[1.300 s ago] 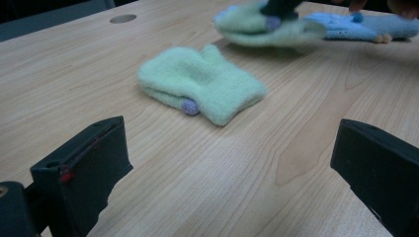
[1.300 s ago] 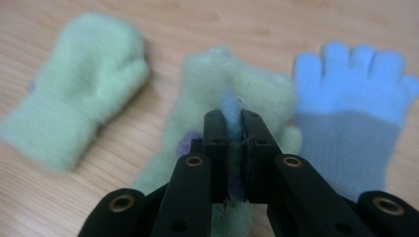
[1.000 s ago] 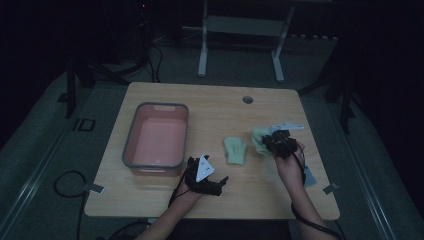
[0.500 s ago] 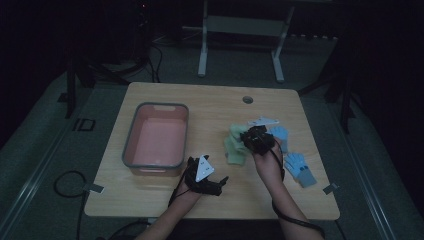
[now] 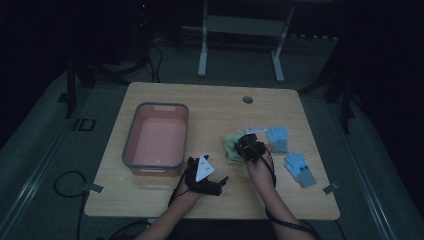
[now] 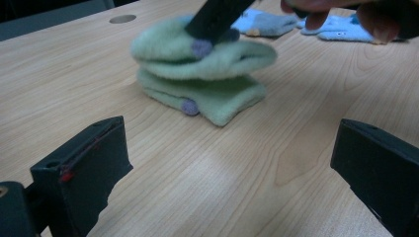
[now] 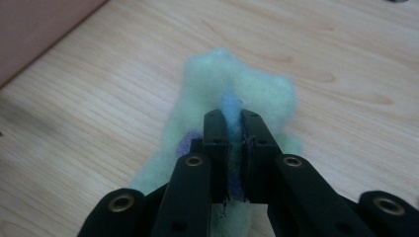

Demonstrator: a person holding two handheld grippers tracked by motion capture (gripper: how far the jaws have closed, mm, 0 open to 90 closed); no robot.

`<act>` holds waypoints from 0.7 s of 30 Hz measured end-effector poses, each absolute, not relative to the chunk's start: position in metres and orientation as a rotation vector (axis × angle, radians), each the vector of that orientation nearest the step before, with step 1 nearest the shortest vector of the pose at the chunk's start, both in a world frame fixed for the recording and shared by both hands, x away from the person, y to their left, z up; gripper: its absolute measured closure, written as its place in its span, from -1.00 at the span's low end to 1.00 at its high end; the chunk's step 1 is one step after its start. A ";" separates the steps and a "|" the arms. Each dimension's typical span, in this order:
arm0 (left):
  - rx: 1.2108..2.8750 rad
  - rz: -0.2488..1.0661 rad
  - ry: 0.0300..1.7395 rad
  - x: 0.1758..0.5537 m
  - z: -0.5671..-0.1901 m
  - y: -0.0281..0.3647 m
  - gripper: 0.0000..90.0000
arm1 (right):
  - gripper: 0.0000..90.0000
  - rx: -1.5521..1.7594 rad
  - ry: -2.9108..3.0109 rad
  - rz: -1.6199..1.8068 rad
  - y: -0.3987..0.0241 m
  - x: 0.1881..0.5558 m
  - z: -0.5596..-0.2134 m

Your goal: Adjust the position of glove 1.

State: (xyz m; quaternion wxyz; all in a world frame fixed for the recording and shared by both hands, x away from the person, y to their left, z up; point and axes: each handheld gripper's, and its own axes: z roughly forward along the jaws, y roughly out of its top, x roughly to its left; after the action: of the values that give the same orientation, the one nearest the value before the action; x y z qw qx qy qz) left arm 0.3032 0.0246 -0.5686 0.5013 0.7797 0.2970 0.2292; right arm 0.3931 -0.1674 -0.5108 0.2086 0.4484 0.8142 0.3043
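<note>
My right gripper (image 7: pixel 234 129) is shut on a light green glove (image 7: pixel 237 84). It holds that glove just above a second green glove (image 6: pixel 212 96) lying flat on the wooden table. In the left gripper view the held glove (image 6: pixel 207 52) rests on or barely over the lower one, with the right gripper's black jaw pinching its top. In the high view the right gripper (image 5: pixel 247 147) is at the table's centre right, over the green gloves (image 5: pixel 231 151). My left gripper (image 6: pixel 232 163) stands wide open and empty a short way in front of them, and sits near the front edge (image 5: pixel 216 184).
A pink tub with a grey rim (image 5: pixel 131 135) stands at the left of the table (image 5: pixel 210 105). Two blue gloves (image 5: pixel 277 138) (image 5: pixel 300 169) lie to the right of the right hand. A round hole (image 5: pixel 247 99) is near the far edge.
My right hand has carried the green glove leftward and down, from beside the blue gloves to over the other green glove. The left gripper has stayed put.
</note>
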 end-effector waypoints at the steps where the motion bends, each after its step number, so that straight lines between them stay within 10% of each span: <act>1: 1.884 0.554 0.718 0.303 -0.569 0.025 -0.96 | 0.83 1.252 2.270 0.846 -0.167 0.394 -0.513; 21: 1.883 0.496 0.707 0.305 -0.568 0.026 -0.91 | 0.35 1.202 2.350 0.927 -0.182 0.392 -0.513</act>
State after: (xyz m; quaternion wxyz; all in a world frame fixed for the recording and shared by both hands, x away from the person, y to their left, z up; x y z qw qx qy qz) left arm 0.3054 0.0256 -0.5683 0.5097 0.7820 0.2938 0.2059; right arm 0.3921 -0.1824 -0.5133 0.1712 0.4232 0.8277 0.3264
